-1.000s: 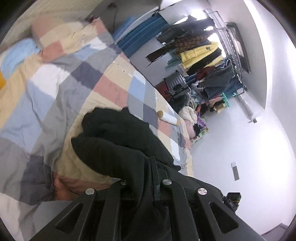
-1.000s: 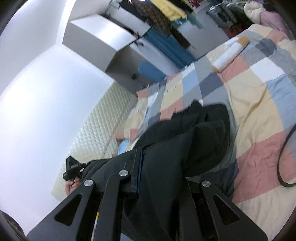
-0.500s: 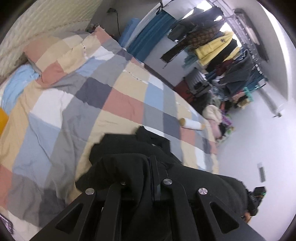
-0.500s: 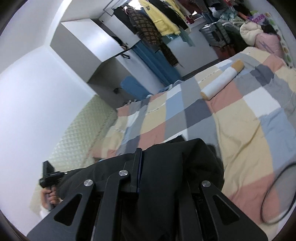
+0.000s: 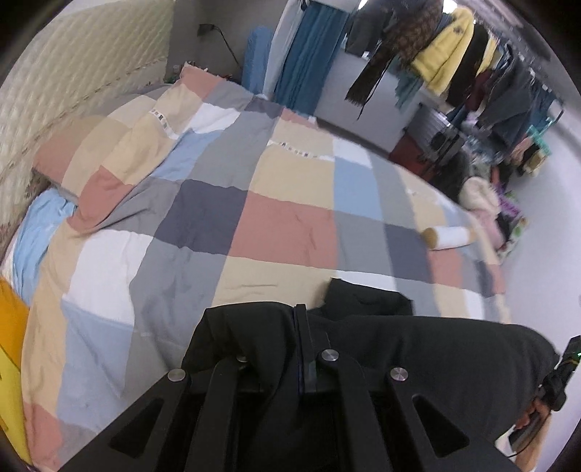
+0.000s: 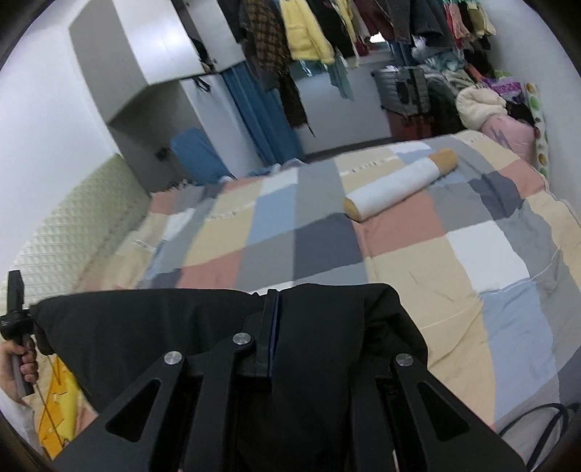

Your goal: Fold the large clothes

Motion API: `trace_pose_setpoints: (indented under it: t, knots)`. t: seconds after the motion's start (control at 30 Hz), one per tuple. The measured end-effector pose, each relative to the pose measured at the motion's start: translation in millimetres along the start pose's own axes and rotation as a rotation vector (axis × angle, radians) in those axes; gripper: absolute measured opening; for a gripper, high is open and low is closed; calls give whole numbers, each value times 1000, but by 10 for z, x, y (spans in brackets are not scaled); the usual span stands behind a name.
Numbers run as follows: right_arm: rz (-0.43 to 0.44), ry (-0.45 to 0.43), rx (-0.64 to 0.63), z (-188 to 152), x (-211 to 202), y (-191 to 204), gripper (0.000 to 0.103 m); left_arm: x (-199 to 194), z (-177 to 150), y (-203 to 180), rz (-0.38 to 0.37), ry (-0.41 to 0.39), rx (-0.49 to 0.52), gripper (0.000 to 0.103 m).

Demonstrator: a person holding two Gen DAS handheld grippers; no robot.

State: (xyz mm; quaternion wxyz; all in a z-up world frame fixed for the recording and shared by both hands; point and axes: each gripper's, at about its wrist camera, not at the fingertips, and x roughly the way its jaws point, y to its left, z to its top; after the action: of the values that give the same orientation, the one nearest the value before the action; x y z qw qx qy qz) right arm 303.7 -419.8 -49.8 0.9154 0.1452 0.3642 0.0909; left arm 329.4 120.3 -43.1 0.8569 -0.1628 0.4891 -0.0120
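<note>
A large black garment hangs stretched between both grippers above a bed with a patchwork quilt. My left gripper is shut on one edge of the cloth, which drapes over its fingers. In the right wrist view the same black garment spreads to the left, and my right gripper is shut on its other edge. The other hand-held gripper shows at the far left there, held by a hand. The lower part of the garment is hidden behind the gripper frames.
A white and tan bolster lies on the quilt at the far side. Pillows rest against the padded headboard. A rack of hanging clothes, a wardrobe and a suitcase stand beyond the bed. A yellow item lies at the left.
Both grippers have swung round over the bed with the black garment lifted and pulled out wide between them. The bunched cloth that lay on the quilt is now off it.
</note>
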Motion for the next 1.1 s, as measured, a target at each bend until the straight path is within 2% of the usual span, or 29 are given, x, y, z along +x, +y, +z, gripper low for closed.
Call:
trace_pose_setpoints:
  t: [0.1,0.23,0.4,0.53,0.73,0.83,0.97,1.07,1.1]
  knots:
    - [-54,38,-22,-26,417,-82,11,465,124,-41,49,35,12,8]
    - [-107,85,-75,-94,884,-139,11,993,226,-50,79,77,17,8]
    - [-95,122,-40,-193,1345,-306,11,1528,311,-51,71,122,14,8]
    - [-61,182,23,-296,1627,-453,11,1763,261,-23,46,133,-14,9]
    - [-43,199,56,-427,1609,-469,11,1716,129,7,32,126,-14,9]
    - [-6,220,127,-497,1488,-509,13,1570,18,29,28,141,-7,8]
    - [2,207,140,-532,1256,-472,15,1235,-130,103,-2,139,-34,10]
    - [31,183,185,-577,1015,-485,26,913,-231,239,-92,113,-100,17]
    - [42,174,201,-606,912,-487,38,790,-265,293,-133,105,-127,25]
